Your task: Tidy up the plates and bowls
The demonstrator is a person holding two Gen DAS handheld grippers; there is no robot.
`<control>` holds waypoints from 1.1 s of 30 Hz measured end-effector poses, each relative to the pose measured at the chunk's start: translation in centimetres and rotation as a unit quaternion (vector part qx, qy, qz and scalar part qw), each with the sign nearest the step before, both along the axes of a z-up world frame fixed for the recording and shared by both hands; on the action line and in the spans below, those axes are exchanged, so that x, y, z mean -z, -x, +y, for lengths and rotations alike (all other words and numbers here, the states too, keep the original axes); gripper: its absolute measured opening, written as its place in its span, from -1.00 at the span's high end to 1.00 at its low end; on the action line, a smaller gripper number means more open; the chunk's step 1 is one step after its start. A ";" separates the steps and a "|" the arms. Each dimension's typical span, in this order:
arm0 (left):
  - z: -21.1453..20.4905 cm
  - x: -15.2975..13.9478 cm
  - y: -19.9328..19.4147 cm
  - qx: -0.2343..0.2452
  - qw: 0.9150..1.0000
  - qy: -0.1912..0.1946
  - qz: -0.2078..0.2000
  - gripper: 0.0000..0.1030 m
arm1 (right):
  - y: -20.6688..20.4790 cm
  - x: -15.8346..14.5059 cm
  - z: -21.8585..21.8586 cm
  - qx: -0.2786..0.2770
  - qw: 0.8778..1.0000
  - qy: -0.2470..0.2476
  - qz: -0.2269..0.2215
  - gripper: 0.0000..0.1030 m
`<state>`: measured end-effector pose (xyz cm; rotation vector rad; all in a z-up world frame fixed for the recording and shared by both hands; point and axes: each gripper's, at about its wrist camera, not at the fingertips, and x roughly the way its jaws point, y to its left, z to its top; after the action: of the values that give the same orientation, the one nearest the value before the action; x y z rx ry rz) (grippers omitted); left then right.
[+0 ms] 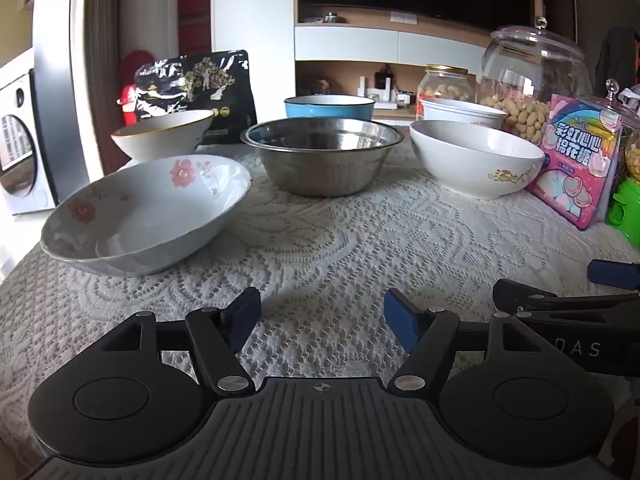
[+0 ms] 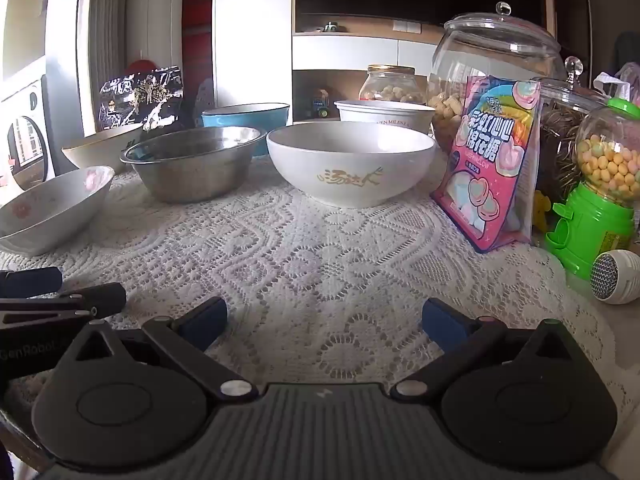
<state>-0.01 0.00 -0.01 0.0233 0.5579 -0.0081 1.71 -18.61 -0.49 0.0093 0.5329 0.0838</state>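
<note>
Several bowls stand on a lace-covered table. Nearest on the left is a shallow flowered bowl [image 1: 148,212] [image 2: 52,208]. Behind it sits a gold-rimmed white bowl [image 1: 164,134] [image 2: 100,146]. A steel bowl [image 1: 322,154] [image 2: 192,160] takes the middle, with a blue bowl [image 1: 330,107] [image 2: 246,120] behind it. To the right are a white bowl with gold lettering [image 1: 476,160] [image 2: 350,162] and a white tub [image 1: 462,114] [image 2: 386,116]. My left gripper [image 1: 320,320] is open over bare cloth. My right gripper [image 2: 324,320] is open too, holding nothing, beside the left.
Along the right edge stand a pink marshmallow bag [image 2: 492,160], glass jars of snacks [image 2: 496,64], a green candy dispenser [image 2: 596,208] and a small white mesh-faced device [image 2: 614,278]. A black patterned bag [image 1: 200,84] leans at the back left. Bare lace cloth [image 2: 304,248] lies in front of the bowls.
</note>
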 end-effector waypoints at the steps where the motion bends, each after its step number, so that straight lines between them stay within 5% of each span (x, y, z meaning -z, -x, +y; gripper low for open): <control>1: 0.0 0.0 0.0 0.000 1.000 0.001 -0.002 -0.44 | 0.0 0.0 0.0 0.000 1.000 0.000 0.000 -1.00; 33: 0.4 -0.4 0.5 -0.009 1.000 0.002 -0.024 -0.45 | 0.1 0.1 -0.2 -0.002 1.000 0.005 -0.010 -1.00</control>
<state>-0.53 0.36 0.38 0.0141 0.5106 0.0095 1.59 -18.83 -0.59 -0.0028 0.5139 0.0850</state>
